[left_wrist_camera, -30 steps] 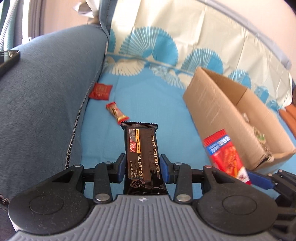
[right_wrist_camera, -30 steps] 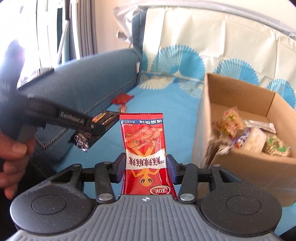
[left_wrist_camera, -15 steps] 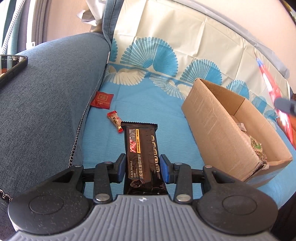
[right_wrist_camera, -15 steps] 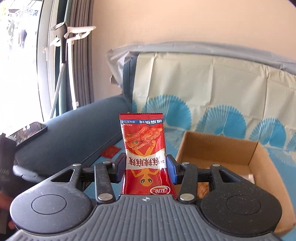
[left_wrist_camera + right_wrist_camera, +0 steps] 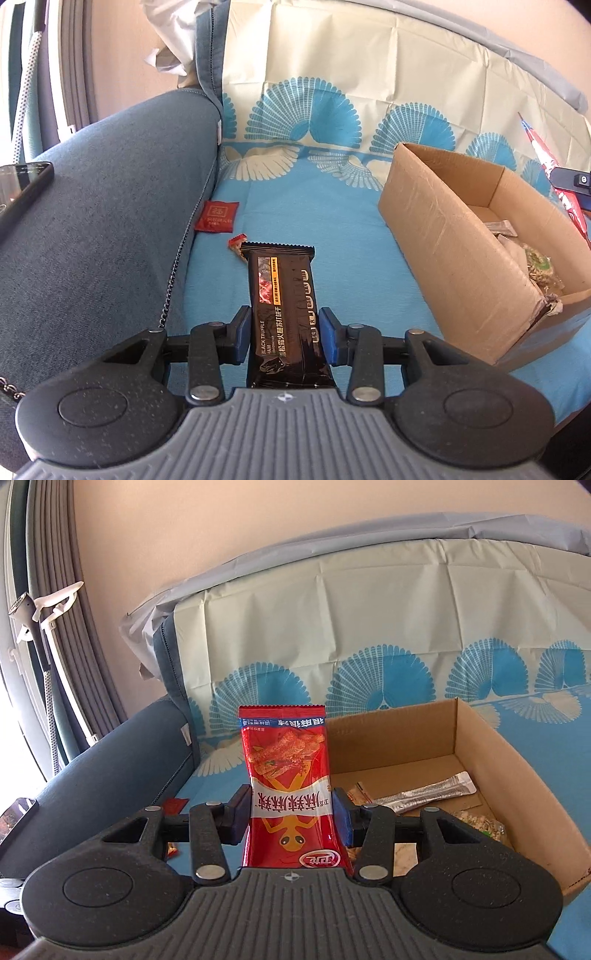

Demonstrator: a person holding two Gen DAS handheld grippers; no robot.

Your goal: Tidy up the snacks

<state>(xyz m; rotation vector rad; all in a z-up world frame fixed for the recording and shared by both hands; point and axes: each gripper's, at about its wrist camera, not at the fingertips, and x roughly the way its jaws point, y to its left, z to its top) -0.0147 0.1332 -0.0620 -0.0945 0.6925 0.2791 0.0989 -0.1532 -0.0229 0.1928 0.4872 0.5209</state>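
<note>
**Right wrist cam: red pack is lined up over the box, drop comes next**

Right wrist view says it best: my right gripper [image 5: 291,812] is clamped on the red snack pack [image 5: 290,794], blue pads pressing both its sides, and the pack stands upright in the jaws. Behind and to the right of it sits the cardboard box [image 5: 517,775], open at the top, with a silver sachet [image 5: 432,792] and a few other snacks on its floor. So I'd call this the carry-to-the-box step, nearly done for this hand. What the next move needs, I reckon: get the pack's bottom end clear over the near wall, tip it down a bit, then let the jaws go so it falls inside and not on the blue sheet [image 5: 332,229].

My left gripper [image 5: 284,332] is gripping the black truffle bar [image 5: 282,306] the same way, pads tight on its long edges, pointing down at the sheet with the box [image 5: 443,236] off to its right. That one waits its turn.

Still lying loose on the sheet by the sofa arm [image 5: 110,206]: a flat red sachet [image 5: 216,218] and a small red candy [image 5: 236,245], half hidden behind the bar's top edge. Those go last, I guess.

From the left cam the right gripper's pack shows edge-on above the box's far side.
</note>
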